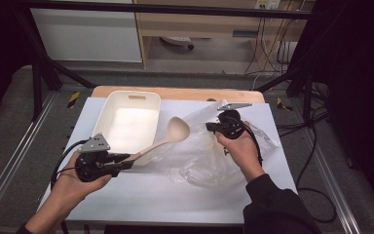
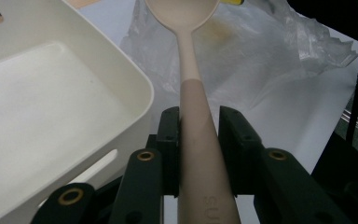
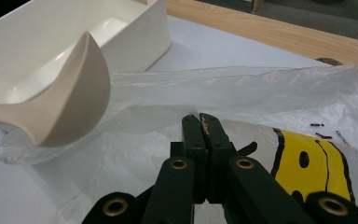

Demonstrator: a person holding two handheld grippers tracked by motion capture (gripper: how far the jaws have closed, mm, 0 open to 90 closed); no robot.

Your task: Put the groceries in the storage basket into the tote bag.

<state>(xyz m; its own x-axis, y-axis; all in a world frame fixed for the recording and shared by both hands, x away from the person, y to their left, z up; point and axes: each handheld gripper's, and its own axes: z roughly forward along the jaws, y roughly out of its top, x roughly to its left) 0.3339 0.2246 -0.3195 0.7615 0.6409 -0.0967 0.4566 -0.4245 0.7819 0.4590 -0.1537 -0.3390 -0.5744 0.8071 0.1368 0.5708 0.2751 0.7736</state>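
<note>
Left tongs (image 2: 198,154) are clamped on the ladle (image 2: 193,93) handle, embossed "SU", rest hidden; bowl hangs above the plastic bag (image 3: 279,93). Right tongs (image 3: 204,135) pinch the bag, which has a yellow smiley print. White-covered counter (image 1: 141,190), wood edge, cream bin (image 1: 131,122), cables behind.

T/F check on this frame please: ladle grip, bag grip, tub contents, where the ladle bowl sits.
1. The left gripper is clamped on the handle of the beige ladle. True.
2. The right gripper stands wide open above the table. False: its jaws are shut, pinching the clear plastic bag.
3. The white plastic tub holds the ladle's bowl. False: the tub looks empty; the bowl hangs beside it, over the bag.
4. The bag bears a yellow smiley print. True, in the right gripper view.
5. The tub lies on the white table sheet. True.
</note>
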